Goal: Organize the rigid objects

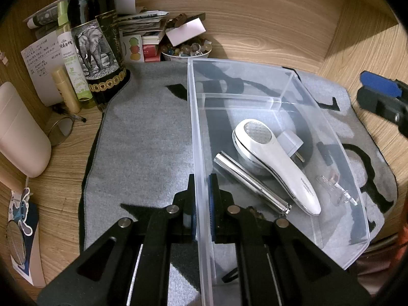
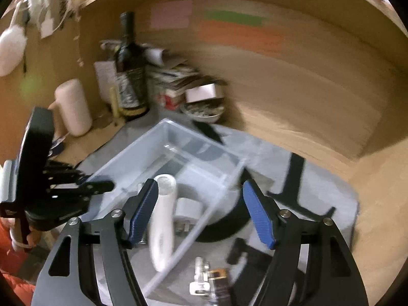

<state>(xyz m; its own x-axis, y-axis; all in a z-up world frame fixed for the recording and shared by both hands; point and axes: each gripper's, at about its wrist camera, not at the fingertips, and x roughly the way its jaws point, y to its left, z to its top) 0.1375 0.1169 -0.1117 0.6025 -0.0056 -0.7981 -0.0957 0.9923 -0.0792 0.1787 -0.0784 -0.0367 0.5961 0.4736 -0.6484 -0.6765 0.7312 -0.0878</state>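
Grey mat (image 1: 148, 137) covers the wood desk; clear plastic bin (image 1: 301, 81) sits on it. Left gripper (image 1: 201, 204) clamped on the bin's near wall, one finger each side. Right gripper (image 2: 201, 211) spread wide, holding nothing, above the bin. Inside: white handheld device (image 1: 275, 158), metal tube (image 1: 250, 181), grey plug (image 1: 290, 142).

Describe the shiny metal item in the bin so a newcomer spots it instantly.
Start at the clear plastic bin on the grey mat. Inside, beside the white handheld device, on the side where the left claw grips the wall, lies the chrome tube. It is the bin's only mirror-bright, slim, straight piece.
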